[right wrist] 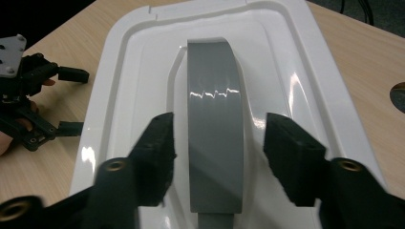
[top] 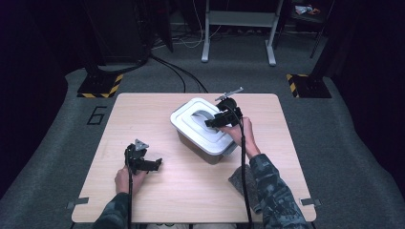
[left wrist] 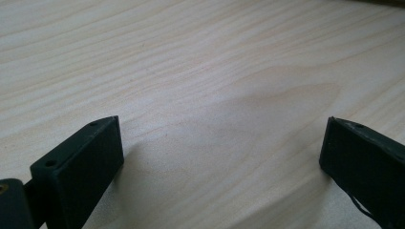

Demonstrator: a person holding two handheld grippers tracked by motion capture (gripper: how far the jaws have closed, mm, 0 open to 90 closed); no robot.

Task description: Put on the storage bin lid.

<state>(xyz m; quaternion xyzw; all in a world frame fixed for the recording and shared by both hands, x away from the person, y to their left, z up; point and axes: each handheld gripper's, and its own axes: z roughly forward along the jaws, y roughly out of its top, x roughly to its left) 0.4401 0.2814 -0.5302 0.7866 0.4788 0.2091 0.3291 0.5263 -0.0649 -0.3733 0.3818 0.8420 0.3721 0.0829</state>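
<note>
A white plastic storage box [top: 203, 131], rectangular with round corners, sits just right of the middle of the pale wood-grain worktop [top: 157, 200], turned askew. Its glossy stepped lid [right wrist: 305, 62] is shut, so what is inside cannot be seen. A smooth grey arched handle [right wrist: 215, 124] runs along the lid's middle. The right gripper [right wrist: 218, 145] hovers at the box's 2 o'clock edge, its matte black blocky fingers [right wrist: 160, 148] released, straddling the handle with a gap on each side. At 8 o'clock from the box, well apart, the left gripper [left wrist: 222, 152] rests low over bare wood, its fingers [left wrist: 86, 162] spread wide, grasping nothing.
</note>
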